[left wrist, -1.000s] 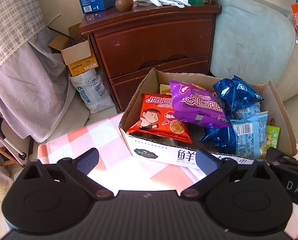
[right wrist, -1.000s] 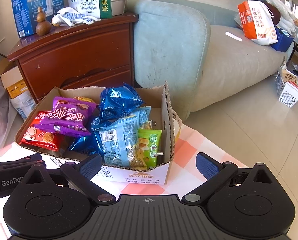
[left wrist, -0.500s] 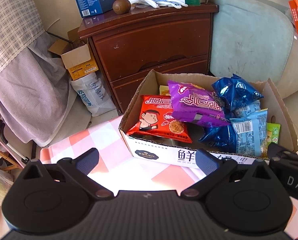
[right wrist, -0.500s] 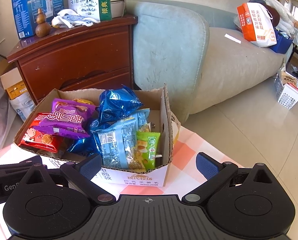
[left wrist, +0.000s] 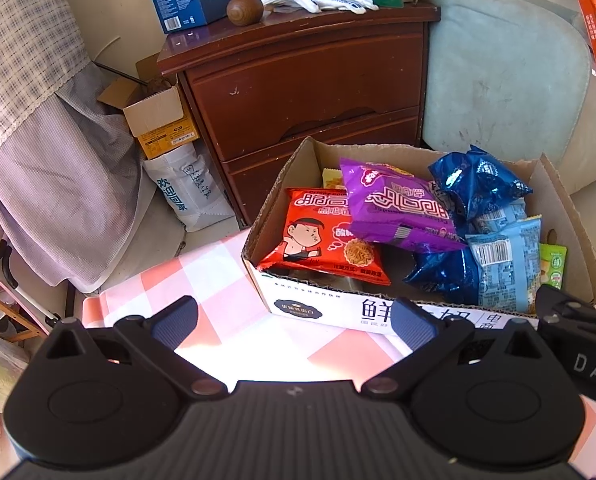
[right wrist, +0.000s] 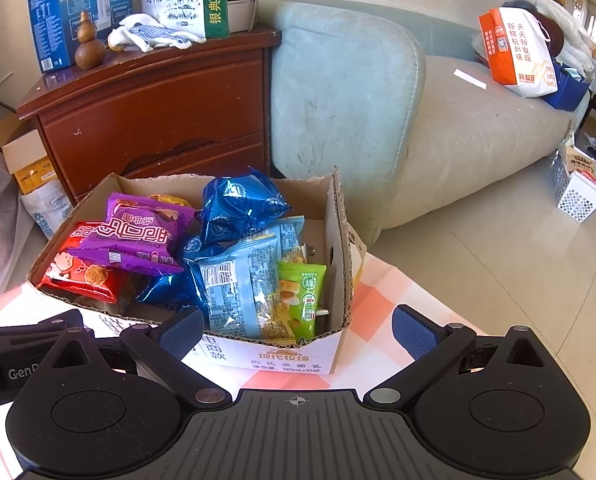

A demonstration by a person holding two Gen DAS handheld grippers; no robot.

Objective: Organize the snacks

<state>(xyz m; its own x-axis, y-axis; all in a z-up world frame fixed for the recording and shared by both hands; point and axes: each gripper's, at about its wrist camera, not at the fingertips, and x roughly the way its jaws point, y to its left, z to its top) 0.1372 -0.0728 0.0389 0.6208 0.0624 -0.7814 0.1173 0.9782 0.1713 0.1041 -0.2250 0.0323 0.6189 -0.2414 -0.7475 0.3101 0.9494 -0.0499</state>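
Note:
A cardboard box (left wrist: 282, 184) (right wrist: 340, 240) stands on a pink-and-white checked tablecloth (left wrist: 202, 264) and holds several snack packets: a red one (left wrist: 322, 240) (right wrist: 78, 276), a purple one (left wrist: 394, 208) (right wrist: 138, 236), dark blue foil bags (left wrist: 478, 184) (right wrist: 238, 204), a light blue packet (left wrist: 506, 264) (right wrist: 238, 288) and a green one (right wrist: 304, 296). My left gripper (left wrist: 294, 320) is open and empty, in front of the box. My right gripper (right wrist: 298, 328) is open and empty, in front of the box's right corner.
A brown wooden cabinet (left wrist: 310, 76) (right wrist: 158, 108) stands behind the box with cartons, gloves and a wooden gourd (left wrist: 244, 4) on top. A pale blue sofa (right wrist: 378, 104) is at the right with an orange bag (right wrist: 518, 52). A small open carton (left wrist: 158, 116) sits on the floor at the left.
Both grippers have drawn slightly back and down from the box; the view shifts a little. Both stay open and the snacks have not moved.

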